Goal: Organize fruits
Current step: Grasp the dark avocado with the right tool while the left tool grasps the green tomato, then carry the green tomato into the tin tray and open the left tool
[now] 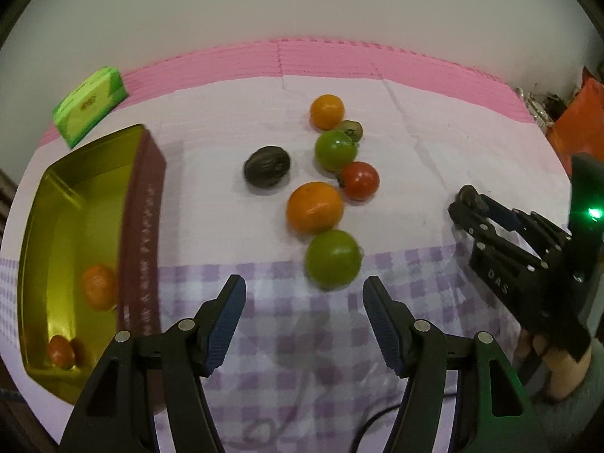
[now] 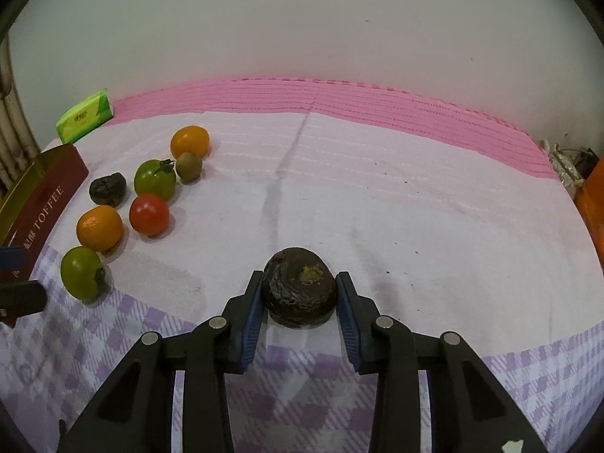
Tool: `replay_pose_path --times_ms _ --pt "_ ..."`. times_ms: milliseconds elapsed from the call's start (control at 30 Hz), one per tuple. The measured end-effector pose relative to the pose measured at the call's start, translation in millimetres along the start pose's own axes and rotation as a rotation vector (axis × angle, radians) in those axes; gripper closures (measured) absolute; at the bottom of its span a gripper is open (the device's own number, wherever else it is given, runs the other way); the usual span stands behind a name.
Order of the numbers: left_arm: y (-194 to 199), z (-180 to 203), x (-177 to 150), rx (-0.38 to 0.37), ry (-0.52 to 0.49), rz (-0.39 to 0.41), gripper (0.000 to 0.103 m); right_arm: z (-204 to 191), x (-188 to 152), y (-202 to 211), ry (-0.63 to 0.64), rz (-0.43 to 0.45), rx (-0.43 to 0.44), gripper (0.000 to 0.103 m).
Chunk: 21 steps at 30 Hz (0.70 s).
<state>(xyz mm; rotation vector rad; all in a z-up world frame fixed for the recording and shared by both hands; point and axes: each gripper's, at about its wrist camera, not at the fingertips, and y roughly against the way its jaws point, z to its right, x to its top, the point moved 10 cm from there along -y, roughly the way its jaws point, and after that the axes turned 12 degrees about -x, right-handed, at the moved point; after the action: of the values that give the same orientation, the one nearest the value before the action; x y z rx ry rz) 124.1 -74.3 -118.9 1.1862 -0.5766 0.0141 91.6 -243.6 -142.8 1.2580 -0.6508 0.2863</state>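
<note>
Fruits inside tin, left view only

You have a pink ribbed mat along the back, under a white wall. Over it lies a pale cloth, its near edge checked in purple. A green tissue pack lies at the far left corner. An orange object sits at the right edge, with some blurred clutter beside it.
</note>
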Motion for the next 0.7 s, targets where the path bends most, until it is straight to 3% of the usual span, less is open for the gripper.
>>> replay_pose_path --times_ms 267,400,700 --pt "-26 9 7 -0.013 0.025 -0.028 0.044 1 0 0 -0.002 -0.001 0.006 0.068" --pt "-34 11 9 -0.014 0.024 -0.036 0.065 1 0 0 -0.003 -0.001 0.006 0.068" --pt "-17 0 -7 -0.002 0.028 -0.041 0.066 1 -1 0 -0.003 -0.001 0.005 0.068"
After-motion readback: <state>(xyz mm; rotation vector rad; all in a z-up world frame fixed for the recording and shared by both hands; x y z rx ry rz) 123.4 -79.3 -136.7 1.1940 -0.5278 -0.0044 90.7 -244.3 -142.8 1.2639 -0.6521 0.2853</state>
